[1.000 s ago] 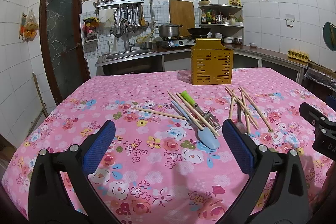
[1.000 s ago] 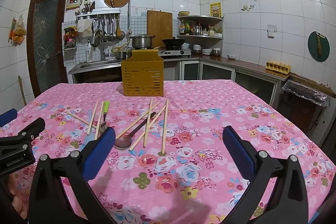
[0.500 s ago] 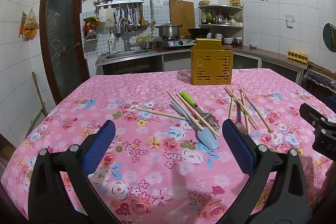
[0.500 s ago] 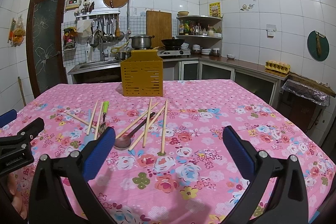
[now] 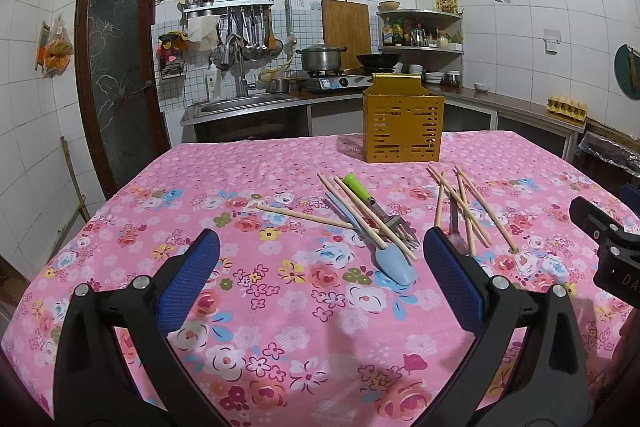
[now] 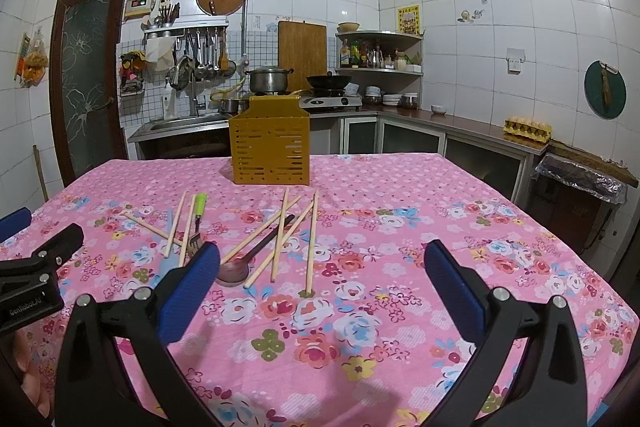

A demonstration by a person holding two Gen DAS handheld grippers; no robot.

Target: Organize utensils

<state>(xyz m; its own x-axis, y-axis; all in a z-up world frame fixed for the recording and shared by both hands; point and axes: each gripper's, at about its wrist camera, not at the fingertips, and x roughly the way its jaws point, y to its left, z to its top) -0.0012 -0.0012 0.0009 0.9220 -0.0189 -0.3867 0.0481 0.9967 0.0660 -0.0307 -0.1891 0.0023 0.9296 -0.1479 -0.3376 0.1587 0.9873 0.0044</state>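
The yellow caddy's (image 5: 402,125) inside stays hidden (slotted walls only), and the fork's (image 6: 195,242) tines sit behind a blue fingertip (image 6: 192,281).

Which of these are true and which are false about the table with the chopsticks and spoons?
1. The yellow holder stands upright on the pink tablecloth. True.
2. The left hand-held gripper is squeezing a chopstick. False: it is open and holds nothing.
3. The blue spoon lies beside the green-handled fork. True.
4. The dark spoon is inside the holder. False: it lies on the cloth among chopsticks.
5. The right hand-held gripper is open. True.
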